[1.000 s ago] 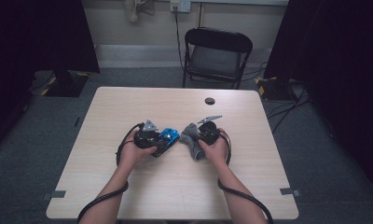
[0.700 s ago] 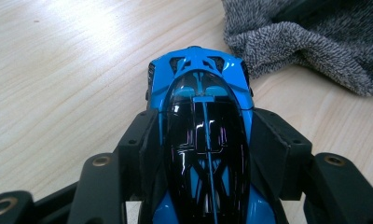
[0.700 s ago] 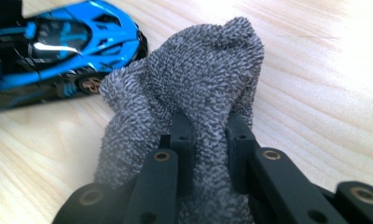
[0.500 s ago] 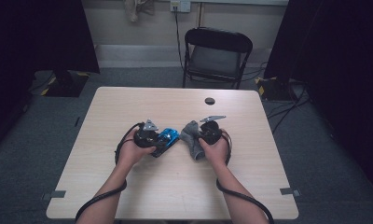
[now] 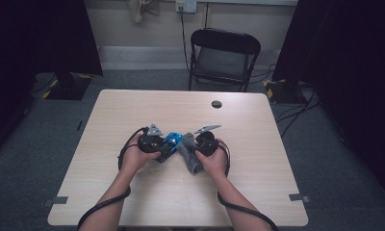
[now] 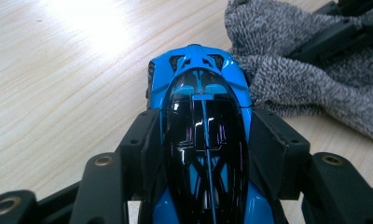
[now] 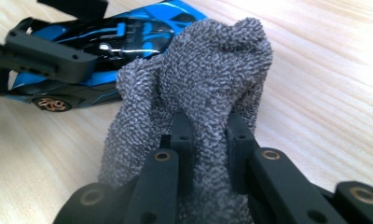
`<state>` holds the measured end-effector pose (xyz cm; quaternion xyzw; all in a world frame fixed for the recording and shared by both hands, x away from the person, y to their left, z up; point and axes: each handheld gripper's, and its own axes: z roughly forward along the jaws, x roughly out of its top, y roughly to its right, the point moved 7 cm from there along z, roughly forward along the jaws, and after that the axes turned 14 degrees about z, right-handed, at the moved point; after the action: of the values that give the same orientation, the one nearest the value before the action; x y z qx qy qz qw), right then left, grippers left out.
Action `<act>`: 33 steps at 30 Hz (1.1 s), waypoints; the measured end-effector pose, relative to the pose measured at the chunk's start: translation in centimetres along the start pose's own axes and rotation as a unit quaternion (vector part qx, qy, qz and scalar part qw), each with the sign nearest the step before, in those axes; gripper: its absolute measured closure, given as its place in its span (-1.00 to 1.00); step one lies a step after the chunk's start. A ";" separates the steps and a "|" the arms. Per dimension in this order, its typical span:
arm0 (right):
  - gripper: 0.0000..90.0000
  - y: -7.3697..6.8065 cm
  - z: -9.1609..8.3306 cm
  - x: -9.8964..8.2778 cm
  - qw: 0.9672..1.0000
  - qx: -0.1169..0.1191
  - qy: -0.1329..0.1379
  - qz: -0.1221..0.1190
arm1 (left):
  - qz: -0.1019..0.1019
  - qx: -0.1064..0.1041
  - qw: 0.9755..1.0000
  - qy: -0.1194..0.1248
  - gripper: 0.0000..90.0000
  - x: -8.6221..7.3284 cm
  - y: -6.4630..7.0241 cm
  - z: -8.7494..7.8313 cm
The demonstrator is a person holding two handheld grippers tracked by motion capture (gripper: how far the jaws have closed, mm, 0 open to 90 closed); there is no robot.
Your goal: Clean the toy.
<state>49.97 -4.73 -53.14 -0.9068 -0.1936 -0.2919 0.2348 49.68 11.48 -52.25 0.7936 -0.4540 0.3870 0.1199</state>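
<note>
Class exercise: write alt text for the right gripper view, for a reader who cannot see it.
The right tongs pinch a bunched grey terry cloth above a pale wooden table. Behind the cloth lies a blue and black toy car, gripped by the left tongs.

The pale wood-grain worktop carries a blue-and-black toy car and a grey terry cloth at its middle, and a small black disc near its far edge.
</note>
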 end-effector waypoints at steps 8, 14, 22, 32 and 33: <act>0.73 -1.8 0.2 -0.7 1.000 0.023 -0.011 -0.012 | -0.001 -0.002 1.000 0.004 -0.01 -0.1 0.0 0.0; 0.73 -3.0 0.3 -1.2 0.999 0.037 -0.018 -0.025 | -0.003 0.000 1.000 0.004 -0.01 -0.1 0.0 0.0; 0.73 -4.2 0.3 -1.8 0.997 0.058 -0.029 -0.033 | 0.001 0.005 1.000 0.003 -0.01 -0.1 -0.1 -0.1; 0.73 -5.4 0.3 -2.6 0.996 0.076 -0.033 -0.036 | -0.001 0.003 1.000 0.002 -0.01 -0.1 0.0 -0.1; 0.73 -5.5 0.3 -2.6 0.996 0.078 -0.034 -0.036 | -0.003 0.001 1.000 0.003 -0.01 -0.1 0.0 0.0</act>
<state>45.44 -0.65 -53.26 -0.8875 -0.2565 -0.2533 0.2871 49.64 11.53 -52.27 0.7940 -0.4503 0.3898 0.1216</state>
